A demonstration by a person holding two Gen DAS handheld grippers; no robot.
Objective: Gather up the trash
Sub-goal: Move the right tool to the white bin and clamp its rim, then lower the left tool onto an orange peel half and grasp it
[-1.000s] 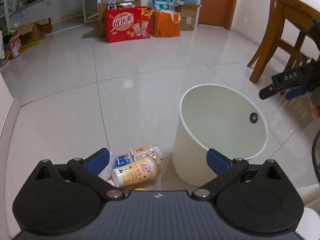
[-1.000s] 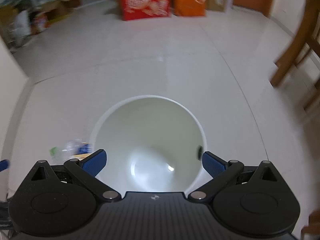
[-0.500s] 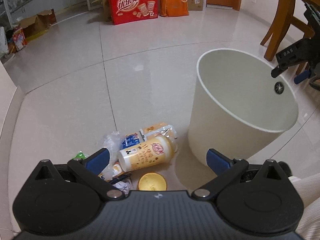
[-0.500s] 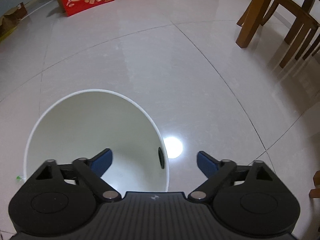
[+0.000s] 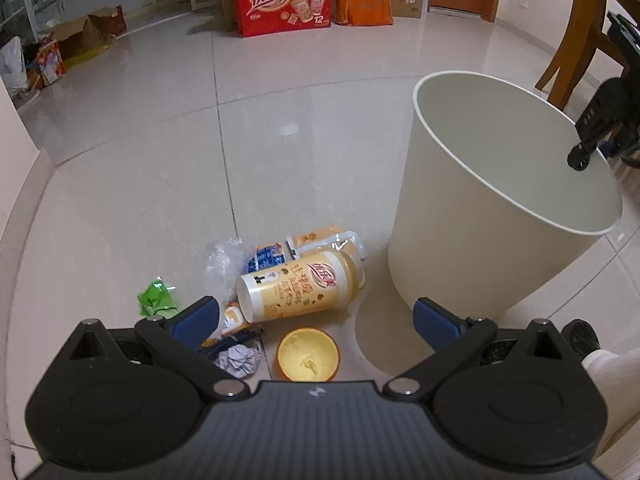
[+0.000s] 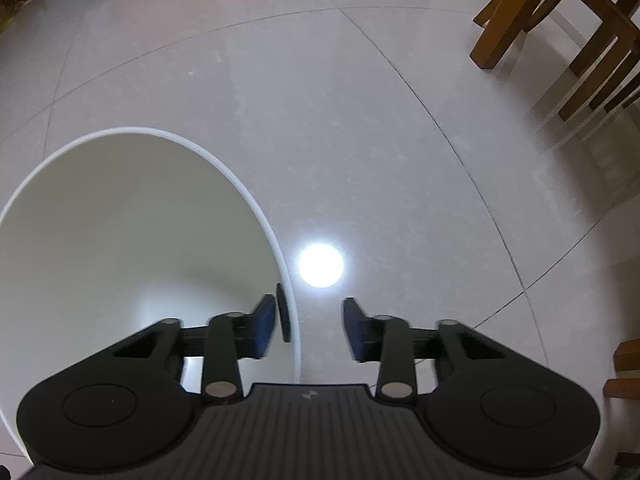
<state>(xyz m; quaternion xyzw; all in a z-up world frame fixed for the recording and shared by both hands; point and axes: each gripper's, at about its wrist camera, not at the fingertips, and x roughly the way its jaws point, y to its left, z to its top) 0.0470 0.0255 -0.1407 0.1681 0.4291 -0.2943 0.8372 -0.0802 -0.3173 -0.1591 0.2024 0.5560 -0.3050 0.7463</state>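
Right gripper (image 6: 310, 328) closing astride white bin (image 6: 264, 204) rim, pads not yet pressed; left gripper (image 5: 316, 316) held wide open above milk-tea cup (image 5: 298, 286).

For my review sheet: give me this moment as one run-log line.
phase: bracing bin | right gripper: jaws closing astride bin rim, not yet clamped | left gripper: open above cup in trash pile | bin: empty
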